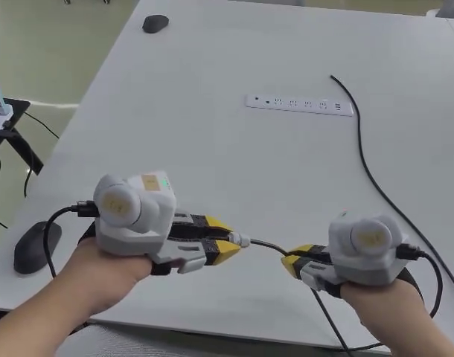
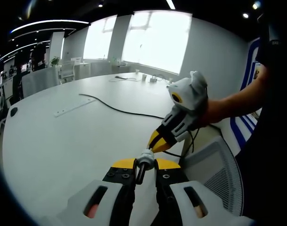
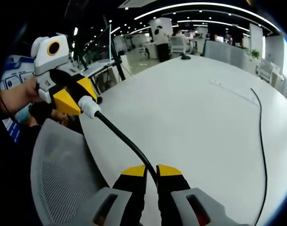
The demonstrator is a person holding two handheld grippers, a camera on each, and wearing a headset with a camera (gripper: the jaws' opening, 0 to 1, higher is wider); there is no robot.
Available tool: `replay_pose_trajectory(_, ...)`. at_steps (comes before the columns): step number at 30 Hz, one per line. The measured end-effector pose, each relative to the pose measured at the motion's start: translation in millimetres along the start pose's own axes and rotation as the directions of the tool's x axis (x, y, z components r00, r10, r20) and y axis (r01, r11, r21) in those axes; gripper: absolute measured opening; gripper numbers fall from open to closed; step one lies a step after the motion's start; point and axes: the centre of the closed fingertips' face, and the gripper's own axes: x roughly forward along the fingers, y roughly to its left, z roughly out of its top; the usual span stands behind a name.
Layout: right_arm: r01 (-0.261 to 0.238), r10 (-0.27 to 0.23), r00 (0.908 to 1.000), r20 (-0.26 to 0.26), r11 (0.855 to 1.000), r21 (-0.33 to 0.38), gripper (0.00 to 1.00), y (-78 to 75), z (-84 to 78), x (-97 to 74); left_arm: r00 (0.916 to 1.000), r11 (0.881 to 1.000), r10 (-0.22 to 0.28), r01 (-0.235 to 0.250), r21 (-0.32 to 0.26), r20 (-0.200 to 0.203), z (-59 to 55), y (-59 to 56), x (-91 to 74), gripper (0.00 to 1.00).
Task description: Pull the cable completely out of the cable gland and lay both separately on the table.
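My left gripper [image 1: 228, 239] is low on the left near the table's front edge, shut on the small white cable gland [image 1: 240, 240]. In the left gripper view the gland [image 2: 144, 158] sits between the yellow-tipped jaws. A thin black cable [image 1: 268, 246] runs out of the gland to my right gripper [image 1: 290, 262], which is shut on it a short way along. In the right gripper view the cable [image 3: 121, 137] rises from the closed jaws [image 3: 151, 170] to the gland [image 3: 90, 107], still threaded in it. The cable's loose end hangs down below the right gripper.
A white power strip [image 1: 300, 105] lies mid-table with its black cord [image 1: 370, 175] trailing toward the right edge. One mouse [image 1: 155, 23] sits at the far end, another [image 1: 35, 245] by the left hand. A mesh chair [image 3: 54, 188] stands below the table edge.
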Motion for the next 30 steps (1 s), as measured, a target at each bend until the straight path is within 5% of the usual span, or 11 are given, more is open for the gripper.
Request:
replay_pose_trajectory(6, -0.006, 0.006, 0.9999, -0.009, 0.999, -0.047, 0.05, 3.1, 1.9, -3.2, 1.0000, 1.000, 0.004, -0.004, -0.004, 0.005, 1.1, 1.2, -0.7, 0.15)
replay_pose_trajectory(10, -0.010, 0.011, 0.9999, 0.008, 0.995, -0.101, 0.16, 6.3, 11.1, -8.8, 1.0000, 1.000, 0.008, -0.008, -0.003, 0.002, 0.3, 2.6, -1.5, 0.15)
replay_pose_trajectory(14, -0.017, 0.028, 0.9986, 0.046, 0.975, -0.222, 0.25, 13.3, 24.8, -12.6, 1.0000, 1.000, 0.008, -0.008, -0.005, 0.002, -0.4, 2.7, -2.0, 0.15)
replay_pose_trajectory(20, -0.036, 0.069, 0.9946, 0.078, 0.932, -0.362, 0.35, 34.4, 45.2, -18.4, 1.0000, 1.000, 0.005, -0.005, -0.010, 0.004, -0.6, 2.2, -2.9, 0.15)
replay_pose_trajectory(25, -0.024, 0.061, 0.9962, 0.061, 0.877, -0.479, 0.32, 49.5, 52.4, -15.5, 1.0000, 1.000, 0.006, -0.006, -0.009, 0.002, -0.9, 1.8, -4.2, 0.15)
replay_pose_trajectory(27, -0.013, 0.058, 0.9962, 0.065, 0.840, -0.543, 0.30, 55.9, 55.7, -13.1, 1.0000, 1.000, 0.006, -0.006, -0.011, 0.002, -1.3, 1.8, -4.4, 0.15)
replay_pose_trajectory(30, -0.014, 0.071, 0.9942, 0.081, 0.831, -0.556, 0.25, 64.2, 60.3, -12.3, 1.0000, 1.000, 0.005, -0.005, -0.013, 0.001, -2.1, 1.3, -4.4, 0.15)
